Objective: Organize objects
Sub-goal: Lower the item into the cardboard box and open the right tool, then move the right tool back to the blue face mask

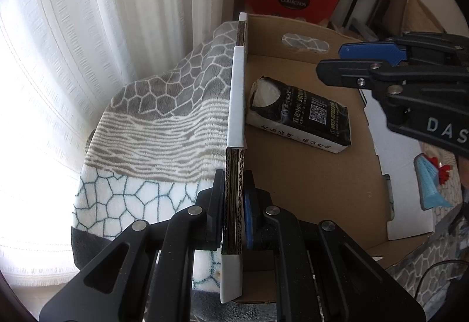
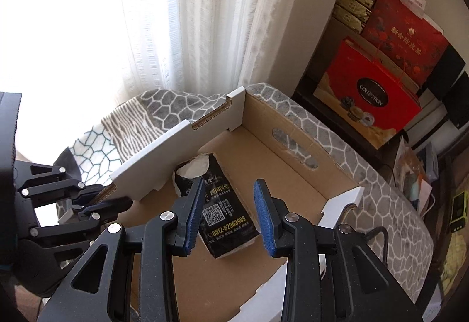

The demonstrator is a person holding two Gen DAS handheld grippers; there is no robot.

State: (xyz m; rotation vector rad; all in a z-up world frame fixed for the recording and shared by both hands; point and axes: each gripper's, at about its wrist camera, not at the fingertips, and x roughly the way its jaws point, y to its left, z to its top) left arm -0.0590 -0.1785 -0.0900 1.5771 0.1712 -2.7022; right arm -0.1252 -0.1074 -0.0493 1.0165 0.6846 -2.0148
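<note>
Left hand-held gripper [image 1: 233, 204] clamped on the left wall of the cardboard box [image 1: 307, 175], fingers pinching the corrugated edge near its near end. Right hand-held gripper [image 2: 230, 216] spread apart and empty, hovering above the tissue pack [image 2: 218, 204] lying flat on the box floor, close to that pinched wall. Box resting on a patterned blanket [image 1: 152, 122], apparently draped over a bed or sofa, close to the curtain [image 1: 88, 28]. Main risk: soft, uneven bedding under the box, so any tug from the left could tilt or slide the whole box and send the pack skidding toward a corner. Second risk: a pinch on a single thin wall, likely to bend or tear the cardboard if used for lifting rather than steadying. Third: open end of the pack already torn, tissue showing, so a squeeze near that end might crush it or pull sheets out; a grip across the middle looks safer. Also, little room between the pack and the wall, so a descending finger could catch on the white rim. Gift boxes [image 2: 372, 99] well apart, no threat.
</note>
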